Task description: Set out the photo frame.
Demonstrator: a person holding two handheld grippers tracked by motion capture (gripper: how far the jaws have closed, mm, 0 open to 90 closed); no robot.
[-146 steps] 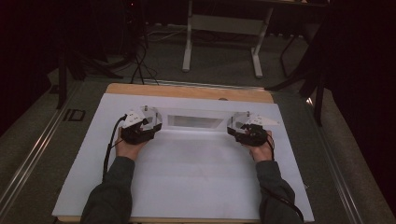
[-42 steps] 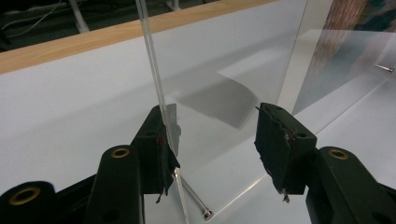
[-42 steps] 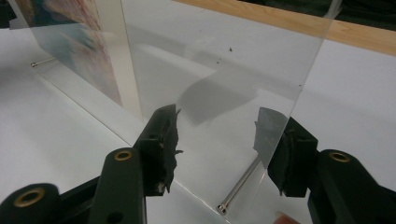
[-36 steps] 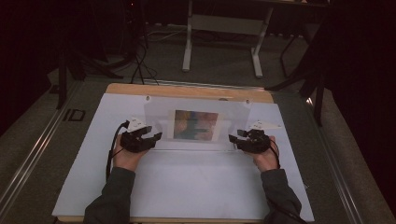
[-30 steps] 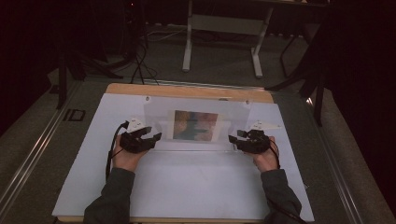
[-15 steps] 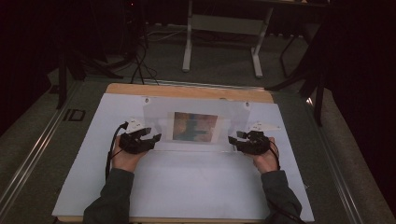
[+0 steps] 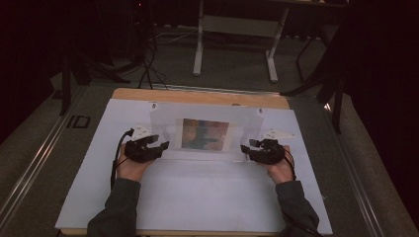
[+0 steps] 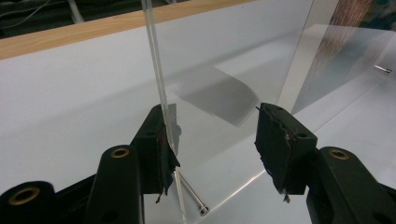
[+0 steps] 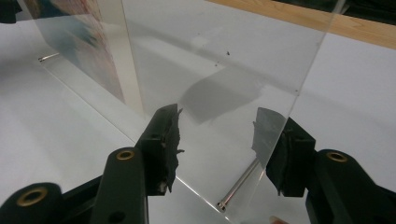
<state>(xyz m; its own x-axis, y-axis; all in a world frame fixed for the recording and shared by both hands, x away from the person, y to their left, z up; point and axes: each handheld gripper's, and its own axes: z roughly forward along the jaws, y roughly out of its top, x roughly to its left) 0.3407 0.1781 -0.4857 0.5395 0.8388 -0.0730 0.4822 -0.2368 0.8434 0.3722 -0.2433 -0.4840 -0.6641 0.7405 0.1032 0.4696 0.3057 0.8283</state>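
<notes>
A clear acrylic panel (image 7: pixel 168 121) stands upright across the white mat, with a colourful picture (image 7: pixel 205 134) in its middle. My left gripper (image 7: pixel 159 146) is at the panel's left end and my right gripper (image 7: pixel 247 148) at its right end. In the left gripper view the panel's edge (image 8: pixel 156 70) runs down against the left pad, and the left gripper (image 8: pixel 217 140) has its jaws wide apart. In the right gripper view the panel (image 9: pixel 224 60) passes between the jaws of the right gripper (image 9: pixel 219 135), close to the right one, which shows through it; these jaws are also wide.
The white mat (image 7: pixel 197 197) covers a wooden table (image 7: pixel 197 96). Small metal pins (image 8: pixel 191 196) (image 9: pixel 238 186) lie at the panel's foot. Bolts (image 7: pixel 153 105) mark its upper corners. A white desk frame (image 7: pixel 234 29) and cables stand on the dark floor beyond.
Since the oldest frame the panel has come up so that the picture faces the camera, and both hands sit a little nearer. Over the last second nothing has visibly moved.
</notes>
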